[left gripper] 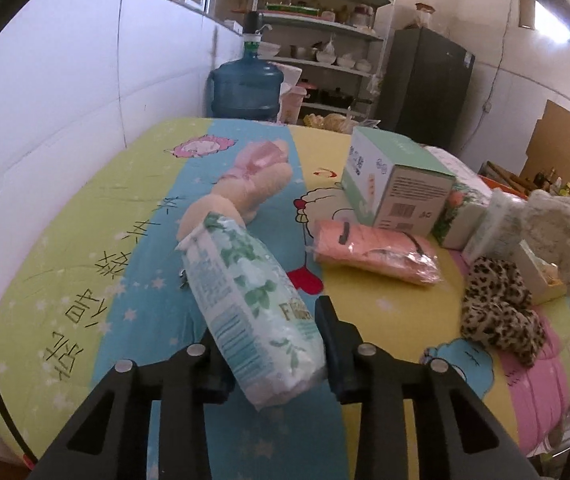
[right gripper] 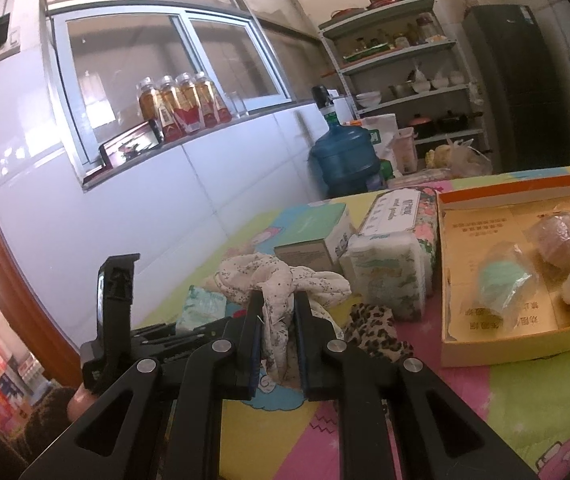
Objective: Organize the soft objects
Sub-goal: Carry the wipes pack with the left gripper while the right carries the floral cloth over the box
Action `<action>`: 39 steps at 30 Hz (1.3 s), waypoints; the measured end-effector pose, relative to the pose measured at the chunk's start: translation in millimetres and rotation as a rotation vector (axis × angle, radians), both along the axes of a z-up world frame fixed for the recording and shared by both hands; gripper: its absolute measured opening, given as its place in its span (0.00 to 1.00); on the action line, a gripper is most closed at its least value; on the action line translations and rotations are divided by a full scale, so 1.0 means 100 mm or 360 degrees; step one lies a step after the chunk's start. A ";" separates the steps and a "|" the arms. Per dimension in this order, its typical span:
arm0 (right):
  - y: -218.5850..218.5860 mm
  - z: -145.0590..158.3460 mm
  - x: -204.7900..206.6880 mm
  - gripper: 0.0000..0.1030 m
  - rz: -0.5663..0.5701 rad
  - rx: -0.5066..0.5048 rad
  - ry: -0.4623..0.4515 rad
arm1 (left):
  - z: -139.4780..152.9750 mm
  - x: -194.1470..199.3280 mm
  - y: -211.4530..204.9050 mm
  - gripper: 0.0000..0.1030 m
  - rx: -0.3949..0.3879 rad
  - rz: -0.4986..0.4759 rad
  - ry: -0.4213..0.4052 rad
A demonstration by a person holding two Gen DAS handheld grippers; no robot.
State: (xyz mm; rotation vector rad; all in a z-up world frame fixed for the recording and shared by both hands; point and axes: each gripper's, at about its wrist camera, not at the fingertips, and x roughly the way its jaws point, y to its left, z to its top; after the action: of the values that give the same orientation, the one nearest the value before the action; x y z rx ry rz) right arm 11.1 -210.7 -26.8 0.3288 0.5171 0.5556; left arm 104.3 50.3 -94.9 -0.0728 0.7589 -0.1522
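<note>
Left hand-held gripper (left gripper: 269,344) is clamping a tissue pack (left gripper: 251,300) at its near end — long axis is running up and left from the fingers, over the cartoon-print surface (left gripper: 85,280). Right hand-held gripper (right gripper: 279,320) is pinching a floral cloth (right gripper: 281,284), bunched just ahead, center frame. Open box (right gripper: 485,350) holding other soft items is sitting to the right in the right wrist view — right hand looks nearer it.

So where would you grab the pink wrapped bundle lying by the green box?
Across the middle of the pink wrapped bundle, from above. It lies flat and long on the quilt, the green box blocks its far side, and the loose plastic ends would slip.
</note>
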 end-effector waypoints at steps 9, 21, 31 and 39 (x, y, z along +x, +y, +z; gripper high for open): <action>0.07 0.04 -0.05 0.15 -0.0004 -0.0004 -0.0005 | 0.24 -0.27 -0.04 0.32 -0.0012 -0.0052 -0.0108; -0.11 0.13 -0.14 0.13 -0.0134 -0.0028 -0.0057 | 0.58 -0.40 -0.45 0.31 -0.0011 -0.0255 -0.0260; -0.54 0.23 -0.24 0.13 -0.0342 -0.0042 -0.0121 | 0.80 -0.36 -1.08 0.31 -0.0043 -0.0507 -0.0359; -0.96 0.28 -0.29 0.13 -0.0502 -0.0066 -0.0143 | 0.81 -0.24 -1.58 0.31 -0.0073 -0.0626 -0.0347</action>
State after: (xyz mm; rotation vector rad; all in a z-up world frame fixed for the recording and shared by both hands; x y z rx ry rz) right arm -18.3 -307.1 1.2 0.3365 0.3796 0.2525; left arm 80.4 -107.5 -13.4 0.0503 0.5451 -0.5433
